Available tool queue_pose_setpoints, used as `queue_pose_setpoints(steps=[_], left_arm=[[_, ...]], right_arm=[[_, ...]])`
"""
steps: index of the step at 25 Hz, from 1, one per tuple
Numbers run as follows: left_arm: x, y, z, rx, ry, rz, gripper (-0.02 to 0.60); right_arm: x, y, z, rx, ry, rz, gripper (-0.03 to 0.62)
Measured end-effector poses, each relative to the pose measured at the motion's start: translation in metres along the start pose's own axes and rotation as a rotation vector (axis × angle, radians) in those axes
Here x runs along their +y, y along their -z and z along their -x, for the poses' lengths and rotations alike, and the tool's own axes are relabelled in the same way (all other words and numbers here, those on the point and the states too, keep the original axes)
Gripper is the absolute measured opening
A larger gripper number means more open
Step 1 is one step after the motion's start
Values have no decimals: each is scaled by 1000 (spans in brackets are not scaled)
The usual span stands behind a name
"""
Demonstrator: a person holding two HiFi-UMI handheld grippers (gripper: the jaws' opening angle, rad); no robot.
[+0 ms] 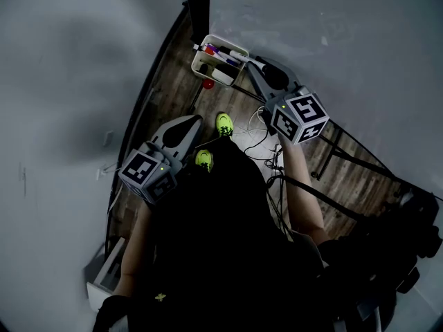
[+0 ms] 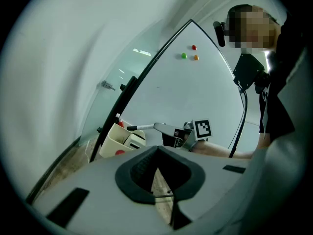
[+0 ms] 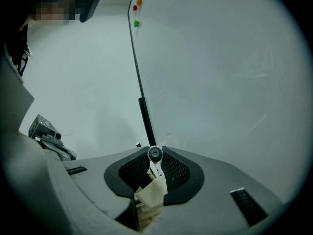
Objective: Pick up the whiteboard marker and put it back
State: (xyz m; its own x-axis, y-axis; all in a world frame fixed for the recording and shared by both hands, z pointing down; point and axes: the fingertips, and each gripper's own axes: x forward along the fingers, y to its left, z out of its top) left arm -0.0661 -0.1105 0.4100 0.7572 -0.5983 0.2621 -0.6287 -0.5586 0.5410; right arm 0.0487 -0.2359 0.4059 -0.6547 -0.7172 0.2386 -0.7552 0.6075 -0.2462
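My right gripper (image 1: 253,65) is shut on a whiteboard marker (image 3: 155,154), whose round end shows between the pads (image 3: 172,169). From the left gripper view the marker (image 2: 142,127) sticks out level from the right gripper (image 2: 157,127) toward a cream holder box (image 2: 119,140). The same holder (image 1: 203,66) stands on the floor with several markers in it, just ahead of the right gripper. It also shows below the right jaws (image 3: 152,194). My left gripper (image 1: 195,122) hangs lower and to the left, with its jaws together on nothing.
A whiteboard (image 2: 186,92) carries red, green and orange magnets (image 2: 193,47). A small red object (image 1: 208,84) lies by the holder. Cables (image 1: 259,140) trail over the wood floor near the person's bright shoes (image 1: 223,124). A dark stand leg (image 1: 346,144) runs to the right.
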Motion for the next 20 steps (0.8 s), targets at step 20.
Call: queue_pose_setpoints(steps=[20], left_arm=[[5, 9, 1, 11, -22, 17, 31]], right_arm=[[-7, 25, -19, 61, 3, -11, 78]])
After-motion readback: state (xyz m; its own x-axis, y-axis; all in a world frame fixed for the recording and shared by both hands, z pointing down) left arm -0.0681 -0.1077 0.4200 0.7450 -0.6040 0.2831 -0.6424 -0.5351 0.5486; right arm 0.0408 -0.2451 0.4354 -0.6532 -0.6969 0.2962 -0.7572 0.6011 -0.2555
